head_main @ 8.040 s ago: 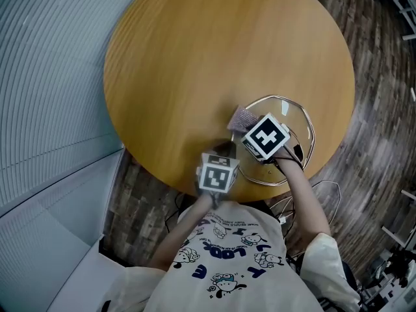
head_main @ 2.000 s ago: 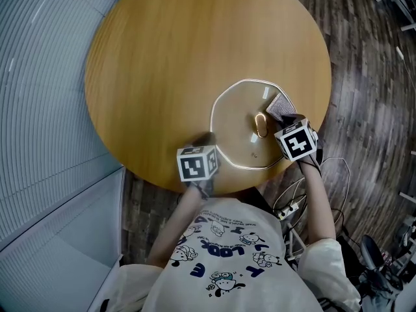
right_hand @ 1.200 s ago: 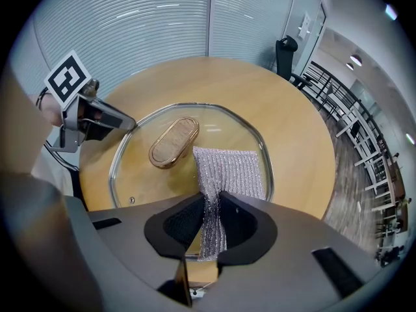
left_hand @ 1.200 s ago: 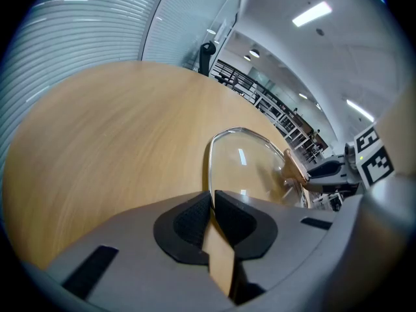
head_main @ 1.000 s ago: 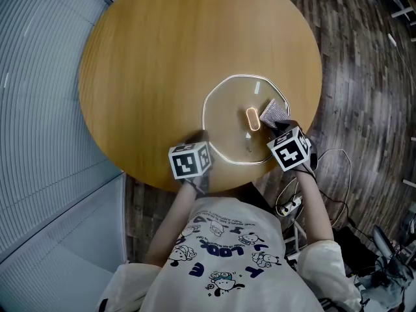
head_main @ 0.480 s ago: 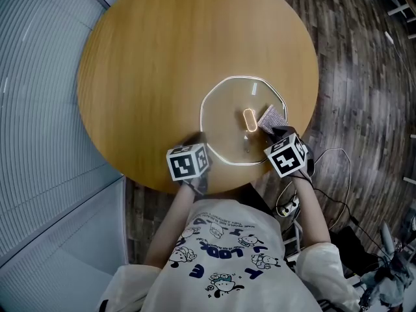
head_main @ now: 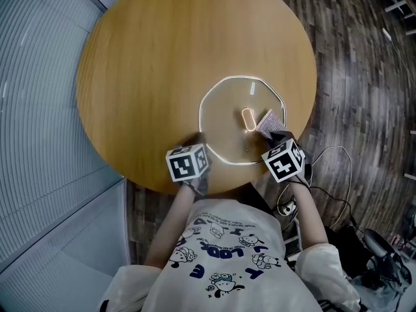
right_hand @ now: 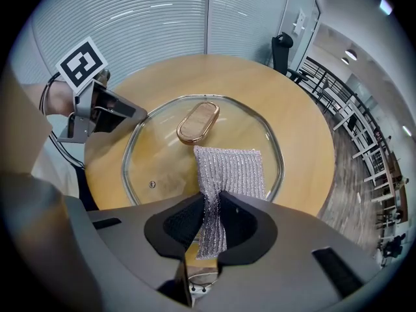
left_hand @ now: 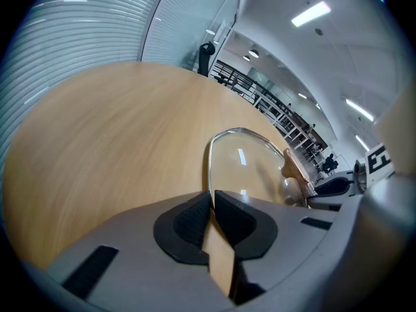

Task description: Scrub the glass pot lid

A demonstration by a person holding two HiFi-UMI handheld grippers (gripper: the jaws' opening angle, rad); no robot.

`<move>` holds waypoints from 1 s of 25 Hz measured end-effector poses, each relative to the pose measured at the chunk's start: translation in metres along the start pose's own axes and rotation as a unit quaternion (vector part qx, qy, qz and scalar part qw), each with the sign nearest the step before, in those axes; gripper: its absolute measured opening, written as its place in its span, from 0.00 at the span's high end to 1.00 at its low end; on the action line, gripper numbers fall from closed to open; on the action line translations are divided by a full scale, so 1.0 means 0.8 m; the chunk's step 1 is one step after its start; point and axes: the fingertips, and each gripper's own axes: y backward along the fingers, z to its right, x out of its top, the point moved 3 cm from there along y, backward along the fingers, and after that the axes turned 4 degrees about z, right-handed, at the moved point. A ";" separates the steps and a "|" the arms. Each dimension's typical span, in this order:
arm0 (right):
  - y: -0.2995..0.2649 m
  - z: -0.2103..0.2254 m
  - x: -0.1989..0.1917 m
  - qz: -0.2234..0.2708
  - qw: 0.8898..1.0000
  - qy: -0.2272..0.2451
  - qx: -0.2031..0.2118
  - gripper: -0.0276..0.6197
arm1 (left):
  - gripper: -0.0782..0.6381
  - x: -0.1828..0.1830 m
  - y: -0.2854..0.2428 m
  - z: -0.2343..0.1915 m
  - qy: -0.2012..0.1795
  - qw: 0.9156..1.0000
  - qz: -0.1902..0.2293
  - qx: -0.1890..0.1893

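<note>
Two pinches: left gripper clamps the rim of the stiff, slick, probably fragile glass pot lid; right gripper nips a limp scrubber beside its knob.

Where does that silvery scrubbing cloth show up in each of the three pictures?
Head view: the scrubbing cloth is right of centre, on the glass lid, just ahead of the right gripper.
Left gripper view: I cannot make it out here.
Right gripper view: centre, pinched between the fingers and spread on the lid.
Shared landmark: the glass lid, seen in all three.
</note>
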 end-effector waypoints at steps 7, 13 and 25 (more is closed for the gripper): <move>0.007 -0.003 -0.004 -0.006 1.000 -0.007 0.002 0.84 | 0.85 0.007 0.000 0.009 -0.004 1.000 -0.003 0.001; 0.006 -0.021 -0.009 -0.009 1.000 -0.011 0.003 0.84 | 0.85 0.003 0.001 0.002 -0.004 1.000 -0.002 -0.004; 0.004 -0.045 -0.008 -0.014 0.999 -0.047 0.010 0.84 | 0.85 0.002 0.002 -0.007 -0.005 1.000 0.001 -0.007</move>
